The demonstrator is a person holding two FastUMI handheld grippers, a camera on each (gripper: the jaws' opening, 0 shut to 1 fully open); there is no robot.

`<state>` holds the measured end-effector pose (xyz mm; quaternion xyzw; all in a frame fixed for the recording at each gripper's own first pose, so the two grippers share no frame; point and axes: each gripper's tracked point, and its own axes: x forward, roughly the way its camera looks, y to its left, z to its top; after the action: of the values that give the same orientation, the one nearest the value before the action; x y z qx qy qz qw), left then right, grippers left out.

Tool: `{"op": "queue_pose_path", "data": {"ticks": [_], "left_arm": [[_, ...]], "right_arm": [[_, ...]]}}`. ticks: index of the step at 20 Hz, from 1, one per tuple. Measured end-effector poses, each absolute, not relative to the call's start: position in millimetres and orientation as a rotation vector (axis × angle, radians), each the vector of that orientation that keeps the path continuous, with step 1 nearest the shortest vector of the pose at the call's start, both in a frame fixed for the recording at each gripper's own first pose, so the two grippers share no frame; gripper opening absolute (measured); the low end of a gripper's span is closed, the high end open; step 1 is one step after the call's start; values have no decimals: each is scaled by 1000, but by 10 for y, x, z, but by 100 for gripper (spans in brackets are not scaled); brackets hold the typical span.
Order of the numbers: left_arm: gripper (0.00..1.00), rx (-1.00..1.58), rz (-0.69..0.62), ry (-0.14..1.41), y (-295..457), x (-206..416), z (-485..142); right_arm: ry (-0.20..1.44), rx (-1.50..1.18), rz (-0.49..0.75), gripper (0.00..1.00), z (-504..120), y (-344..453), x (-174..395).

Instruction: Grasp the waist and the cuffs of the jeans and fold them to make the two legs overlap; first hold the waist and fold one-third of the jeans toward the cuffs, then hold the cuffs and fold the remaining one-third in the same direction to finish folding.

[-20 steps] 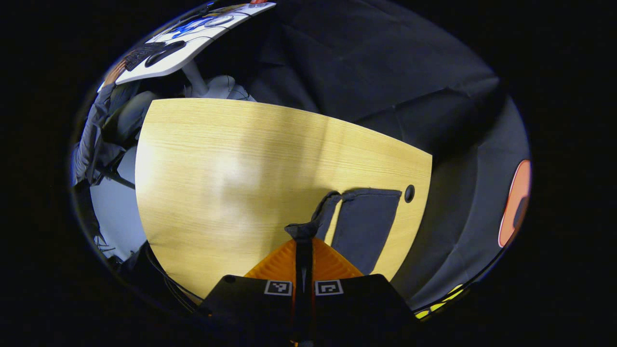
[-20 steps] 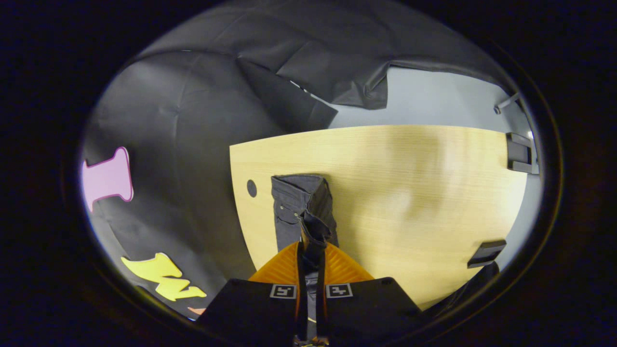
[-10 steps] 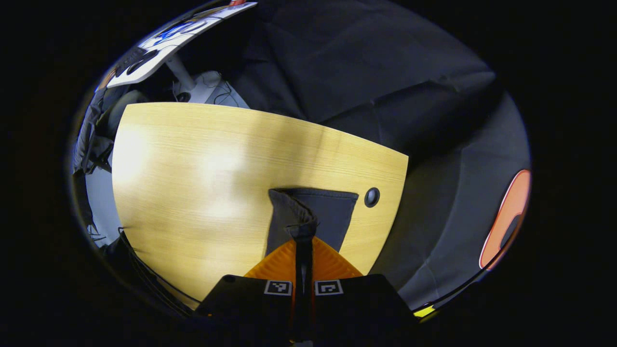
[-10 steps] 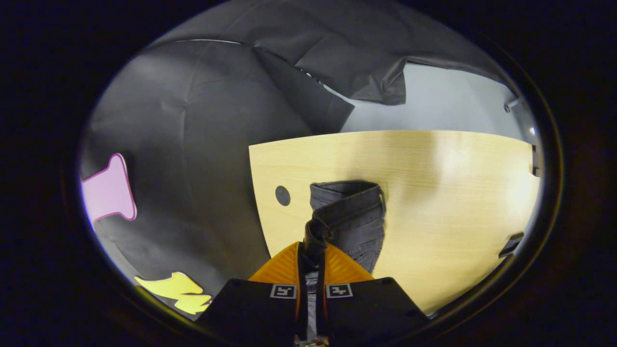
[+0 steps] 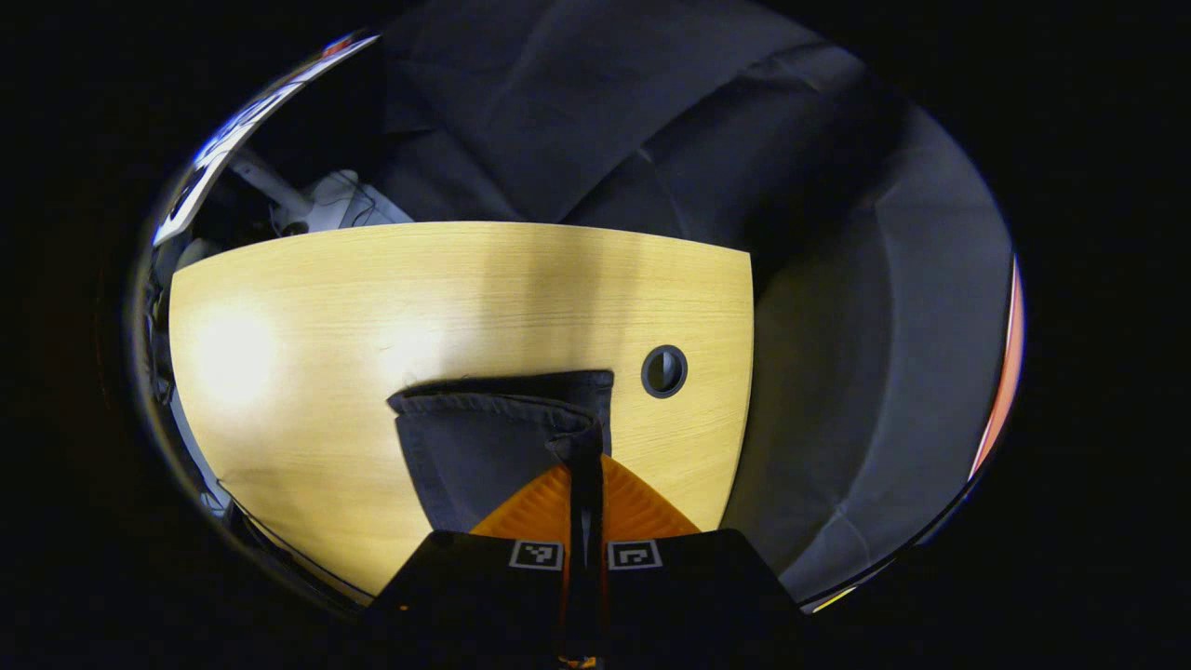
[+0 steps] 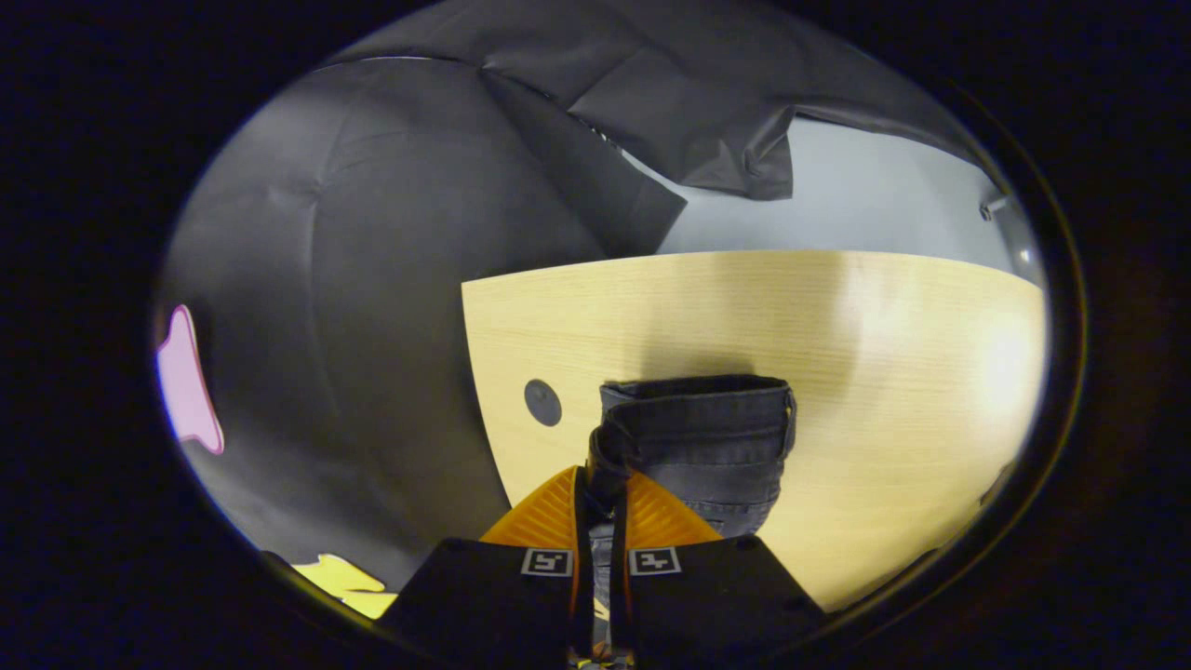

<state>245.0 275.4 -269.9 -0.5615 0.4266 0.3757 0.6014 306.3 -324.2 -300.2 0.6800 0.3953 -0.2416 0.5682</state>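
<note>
Dark grey jeans lie on the light wooden table. In the left gripper view the cuff end of the jeans [image 5: 484, 437] spreads flat to the left, and my left gripper [image 5: 586, 458] is shut on its near right corner. In the right gripper view the waist end of the jeans [image 6: 707, 437], with its waistband along the far edge, lies just ahead. My right gripper [image 6: 603, 475] is shut on the left corner of that waistband. Each held corner is lifted slightly off the table. The middle of the jeans is hidden.
A round cable hole [image 5: 663, 370] sits in the table [image 5: 326, 307] near its edge, close beside the jeans; it is also at the cable hole [image 6: 541, 402] left of the waist. Black cloth walls surround the table edge. A white desk [image 5: 233, 130] stands far off at the back left.
Both grippers have swung round while holding the jeans. The cuff end now spreads left of the left gripper, and the waist lies squarer and closer before the right gripper.
</note>
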Motion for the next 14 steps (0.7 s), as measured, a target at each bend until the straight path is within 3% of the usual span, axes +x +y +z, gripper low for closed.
{"op": "queue_pose_path", "data": {"ticks": [5,9,10,11,12,14], "left_arm": [[8,-1297,915,1089,2802,2557,-3284],[23,-1182,921,1285,2832,2437,-3569],[34,-1132,905,1307,2856,2430,-3566],[39,-1093,897,1320,2880,2457,-3595],[62,-1044,887,1335,2900,2466,-3583],[67,-967,896,1354,2926,2407,-3558]], "right_arm": [[952,1592,-594,7,-3313,-3235,3164],[965,1563,-594,6,-3383,-3245,3215],[967,1560,-585,11,-3398,-3224,3225],[962,1563,-578,14,-3402,-3230,3234],[950,1569,-575,17,-3410,-3251,3260],[926,1562,-568,24,-3406,-3245,3302]]}}
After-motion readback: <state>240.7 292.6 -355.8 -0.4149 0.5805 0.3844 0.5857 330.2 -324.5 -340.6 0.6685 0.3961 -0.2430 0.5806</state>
